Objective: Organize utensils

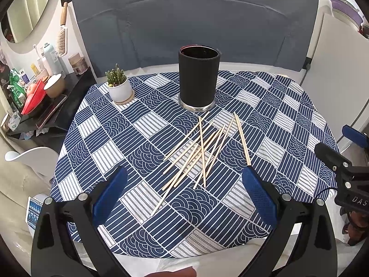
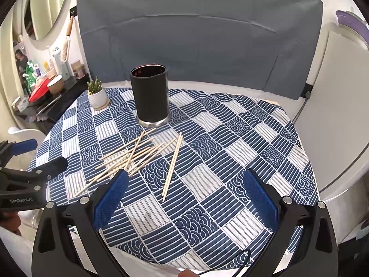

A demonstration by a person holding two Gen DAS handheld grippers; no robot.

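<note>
The chopsticks (image 1: 200, 152) lie crisscrossed on the tablecloth (image 1: 115, 138) just in front of the empty black holder (image 1: 198, 78), so you must lift them singly; your left gripper (image 1: 184, 194) and right gripper (image 2: 184, 194) hover above, jaws spread wide, holding nothing.

A potted cactus (image 1: 118, 85) stands on the blue patterned tablecloth (image 1: 115, 138), with a red colander (image 1: 33, 97) on the side shelf.
</note>
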